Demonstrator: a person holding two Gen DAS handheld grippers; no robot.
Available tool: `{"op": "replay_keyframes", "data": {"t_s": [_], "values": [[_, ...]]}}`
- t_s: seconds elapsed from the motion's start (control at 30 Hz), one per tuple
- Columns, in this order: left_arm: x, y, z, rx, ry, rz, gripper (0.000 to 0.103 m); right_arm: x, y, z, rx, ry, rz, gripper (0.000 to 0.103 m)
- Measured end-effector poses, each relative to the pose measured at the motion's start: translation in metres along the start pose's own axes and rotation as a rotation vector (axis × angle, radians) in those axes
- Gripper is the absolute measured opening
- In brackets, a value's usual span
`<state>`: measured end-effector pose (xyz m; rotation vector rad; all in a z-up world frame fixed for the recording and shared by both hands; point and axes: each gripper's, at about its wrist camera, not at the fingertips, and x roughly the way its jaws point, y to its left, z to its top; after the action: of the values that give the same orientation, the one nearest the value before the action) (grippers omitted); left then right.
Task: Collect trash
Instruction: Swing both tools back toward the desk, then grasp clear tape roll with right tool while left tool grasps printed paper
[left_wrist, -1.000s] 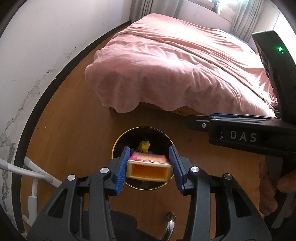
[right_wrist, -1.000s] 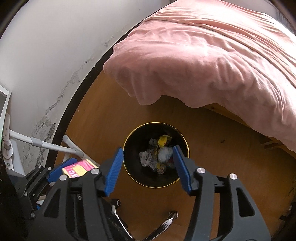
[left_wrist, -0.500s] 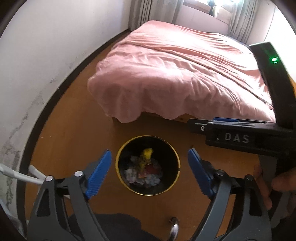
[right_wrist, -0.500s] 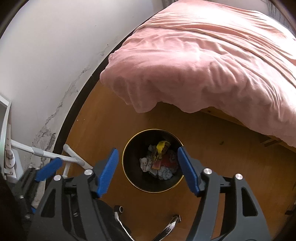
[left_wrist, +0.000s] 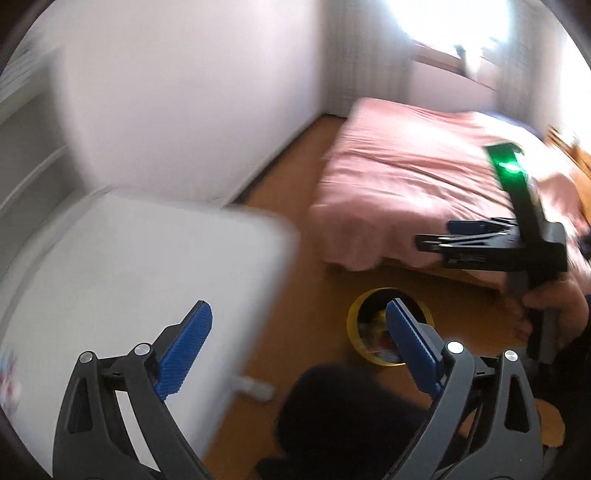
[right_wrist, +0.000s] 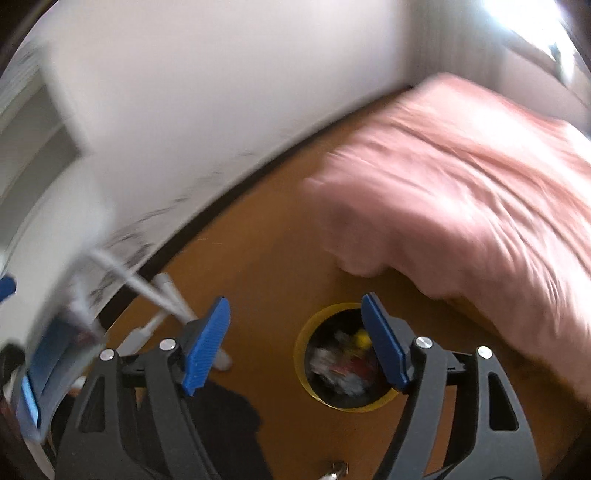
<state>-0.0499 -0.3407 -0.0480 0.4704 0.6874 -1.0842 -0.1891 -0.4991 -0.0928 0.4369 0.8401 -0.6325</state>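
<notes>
Left wrist view, blurred: left gripper (left_wrist: 295, 338) jaws opening, wide, nothing between the blue pads. Trash bin (left_wrist: 355, 320), round, black with a yellow rim, stands upright on the wooden floor (left_wrist: 314, 295), mouth facing up, near the bed (left_wrist: 406, 177) corner, beside a white table (left_wrist: 129, 277). Right gripper (right_wrist: 295, 343) jaws also opening, empty. Trash (right_wrist: 343, 365), crumpled white, yellow and red pieces, lies inside the bin; its long axis cannot be told. A hand (left_wrist: 554, 306) grips the right gripper's handle.
</notes>
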Motion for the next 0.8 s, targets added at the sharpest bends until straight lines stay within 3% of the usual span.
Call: {"op": "replay_keyframes", "data": {"t_s": [0.17, 0.27, 0.37, 0.4, 0.53, 0.63, 0.8], "values": [[-0.072, 0.121, -0.054, -0.188, 0.006, 0.248, 0.092, 0.001, 0.145, 0.029, -0.256, 0.004, 0.242, 0.072], [-0.108, 0.17, -0.088, -0.309, 0.009, 0.345, 0.092, 0.002, 0.257, 0.035, -0.451, 0.034, 0.411, 0.073], [-0.139, 0.211, -0.127, -0.433, 0.015, 0.435, 0.092, 0.003, 0.347, 0.029, -0.626, 0.065, 0.512, 0.074], [-0.149, 0.224, -0.142, -0.477, 0.02, 0.466, 0.092, 0.007, 0.385, 0.023, -0.705, 0.081, 0.535, 0.074], [-0.18, 0.252, -0.184, -0.598, 0.022, 0.508, 0.092, 0.022, 0.468, 0.012, -0.848, 0.118, 0.567, 0.074], [-0.194, 0.267, -0.208, -0.649, 0.04, 0.542, 0.092, 0.037, 0.509, 0.006, -0.909, 0.137, 0.569, 0.074], [-0.199, 0.282, -0.228, -0.67, 0.061, 0.56, 0.092, 0.057, 0.544, 0.008, -0.939, 0.15, 0.565, 0.074]]}}
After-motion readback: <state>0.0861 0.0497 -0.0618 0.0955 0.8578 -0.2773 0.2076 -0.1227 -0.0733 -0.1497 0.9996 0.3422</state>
